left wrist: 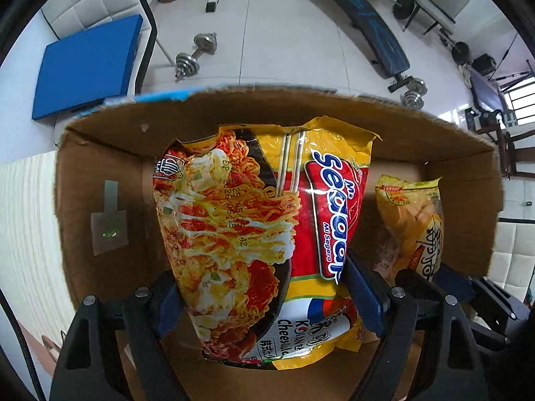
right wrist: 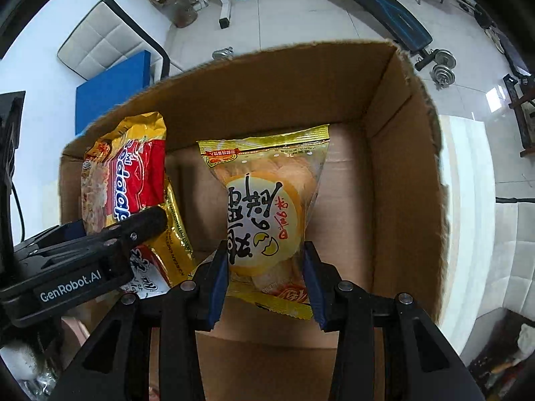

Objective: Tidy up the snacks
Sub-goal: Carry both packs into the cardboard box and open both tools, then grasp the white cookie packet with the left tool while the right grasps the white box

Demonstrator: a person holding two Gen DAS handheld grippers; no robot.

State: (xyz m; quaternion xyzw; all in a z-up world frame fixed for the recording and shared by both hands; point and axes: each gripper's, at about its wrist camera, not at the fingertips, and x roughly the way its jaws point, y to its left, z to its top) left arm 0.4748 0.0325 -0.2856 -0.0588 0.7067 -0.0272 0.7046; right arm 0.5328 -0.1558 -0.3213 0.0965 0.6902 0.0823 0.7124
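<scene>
An open cardboard box (left wrist: 100, 173) lies below both grippers. My left gripper (left wrist: 267, 287) points straight down into it, shut on a red and yellow instant noodle packet (left wrist: 254, 220) that hangs upright between the blue pads. To the right inside the box is a yellow egg cake packet (left wrist: 411, 214). In the right wrist view my right gripper (right wrist: 267, 274) is shut on that yellow packet (right wrist: 264, 207), held upright over the box floor. The noodle packet (right wrist: 130, 180) shows at the left there, with one of the left gripper's fingers (right wrist: 140, 225) across it.
The box (right wrist: 401, 183) stands on a pale wood-grain table (left wrist: 26, 217). Beyond on the tiled floor are a blue pad on a white chair (left wrist: 87, 67), dumbbells (left wrist: 195, 55) and a dark workout bench (left wrist: 371, 23).
</scene>
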